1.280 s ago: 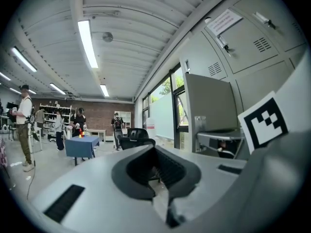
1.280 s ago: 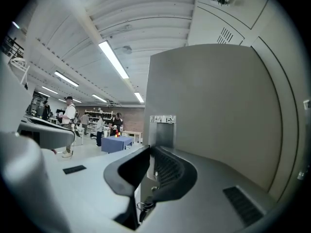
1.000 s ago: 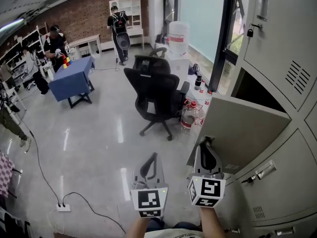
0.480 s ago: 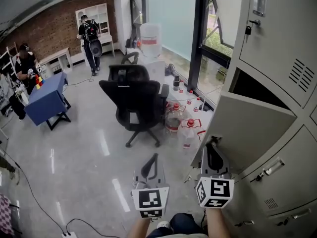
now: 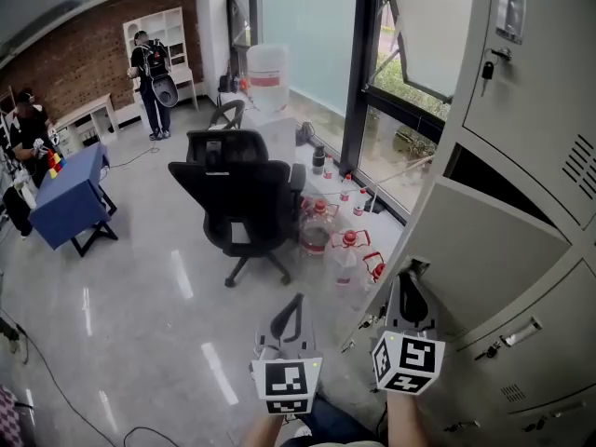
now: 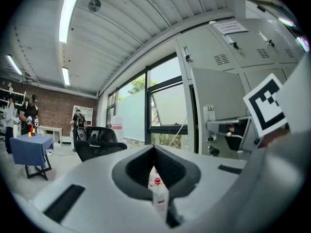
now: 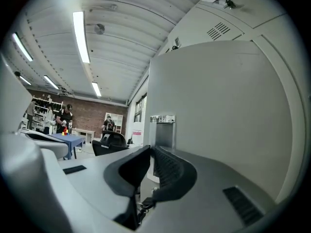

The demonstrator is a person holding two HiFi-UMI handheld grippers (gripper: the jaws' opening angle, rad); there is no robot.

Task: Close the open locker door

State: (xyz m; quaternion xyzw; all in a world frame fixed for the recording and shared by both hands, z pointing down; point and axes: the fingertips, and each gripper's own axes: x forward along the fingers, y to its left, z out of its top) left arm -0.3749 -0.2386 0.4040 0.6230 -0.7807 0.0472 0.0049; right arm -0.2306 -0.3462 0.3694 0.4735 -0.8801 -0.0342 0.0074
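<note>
- Grey steel locker door point(image 5: 466, 240), right of frame, has swung nearer the cabinet than a second ago; dark opening point(image 5: 503, 186) above it is slimmer.
- Right gripper point(image 5: 411, 276) sits at the door's lower free edge, jaws nearly together, nothing between them; looks like a push.
- Left gripper point(image 5: 296, 301), bottom centre, is closed, empty and well apart from the door.
- Judgement: closing is under way, door not yet flush.
- Office chair point(image 5: 244, 189) now sits further left in frame.

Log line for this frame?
locker door: ajar | right gripper: fingers shut, at door's lower edge | left gripper: fingers shut, empty
</note>
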